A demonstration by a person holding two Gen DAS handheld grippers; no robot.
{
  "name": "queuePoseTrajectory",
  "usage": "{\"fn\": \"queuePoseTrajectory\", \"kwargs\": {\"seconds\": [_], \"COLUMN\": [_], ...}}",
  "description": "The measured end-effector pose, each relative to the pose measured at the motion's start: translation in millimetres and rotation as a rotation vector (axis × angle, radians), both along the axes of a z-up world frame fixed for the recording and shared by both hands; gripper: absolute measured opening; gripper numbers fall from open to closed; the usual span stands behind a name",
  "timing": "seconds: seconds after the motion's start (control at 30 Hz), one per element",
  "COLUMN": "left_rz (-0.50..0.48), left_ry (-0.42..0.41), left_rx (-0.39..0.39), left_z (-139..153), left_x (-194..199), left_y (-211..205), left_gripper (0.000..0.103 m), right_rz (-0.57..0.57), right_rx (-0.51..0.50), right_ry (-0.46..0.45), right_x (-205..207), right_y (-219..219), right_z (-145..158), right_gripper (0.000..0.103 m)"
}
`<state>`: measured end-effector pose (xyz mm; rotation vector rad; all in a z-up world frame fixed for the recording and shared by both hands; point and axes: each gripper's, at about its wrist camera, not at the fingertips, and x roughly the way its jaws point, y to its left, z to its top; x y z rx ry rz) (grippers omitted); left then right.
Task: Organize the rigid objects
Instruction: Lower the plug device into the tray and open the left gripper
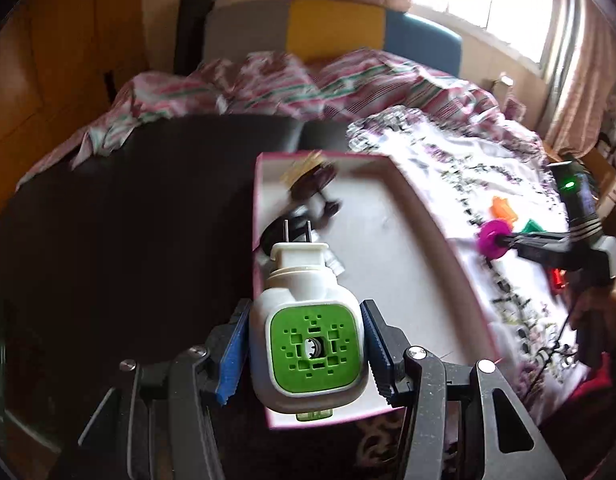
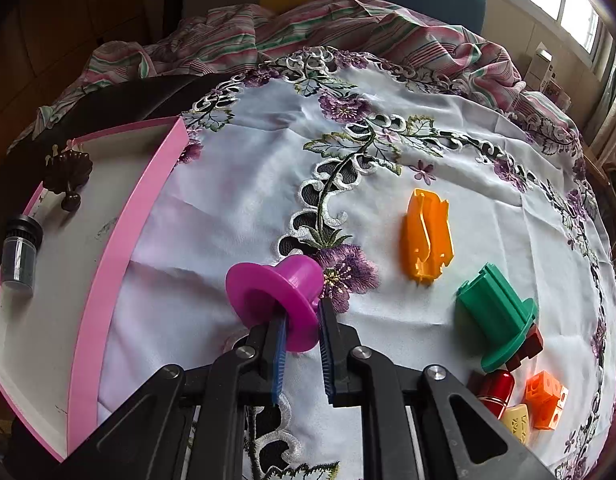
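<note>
The left tool (image 1: pixel 305 354) holds a white plug-in unit (image 1: pixel 308 336) with a green face, its blue pads pressed to the unit's two sides and the prongs pointing away, over the near left corner of the pink tray (image 1: pixel 436 236). The right tool (image 2: pixel 301 342) is pinched narrow on the rim of a magenta hat-shaped piece (image 2: pixel 277 300), just above the embroidered cloth (image 2: pixel 243 184) and a little right of the tray wall.

To set the unit down well, I would carry it further in over bare tray floor, lower it until it rests, and only then let the pads part; the corner it hangs over looks crowded. The magenta piece needs lifting clear of the tray wall before it goes across.

The tray holds a dark brown ornament (image 2: pixel 67 170) at the far end and a small dark jar (image 2: pixel 19 250) lying by its left wall. Outside it, on the cloth, lie an orange piece (image 2: pixel 428 236), a green hat piece (image 2: pixel 498 316), a red cylinder (image 2: pixel 496 392) and an orange cube (image 2: pixel 546 398).
</note>
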<state>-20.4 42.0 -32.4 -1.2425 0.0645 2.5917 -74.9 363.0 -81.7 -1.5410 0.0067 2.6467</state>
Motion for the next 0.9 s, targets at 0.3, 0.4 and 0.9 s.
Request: {"fn": "queuePoseTrajectory", "kwargs": {"seconds": [0.3, 0.4, 0.9], "left_rz": [-0.02, -0.035, -0.022], "left_ry": [-0.022, -0.056, -0.047], "left_rx": [0.006, 0.009, -0.038], "left_z": [-21, -28, -43], "left_x": [-6, -18, -62], "left_y": [0, 8, 23], "left_gripper": [0.054, 0.054, 0.053], "right_rz": [0.0, 0.0, -0.001], "right_rx": [0.001, 0.0, -0.002], "right_ry": [-0.001, -0.001, 0.0], "right_x": [0, 0, -1], "right_y": [0, 0, 2], "right_z": [0, 0, -1], "right_gripper": [0.013, 0.013, 0.013]}}
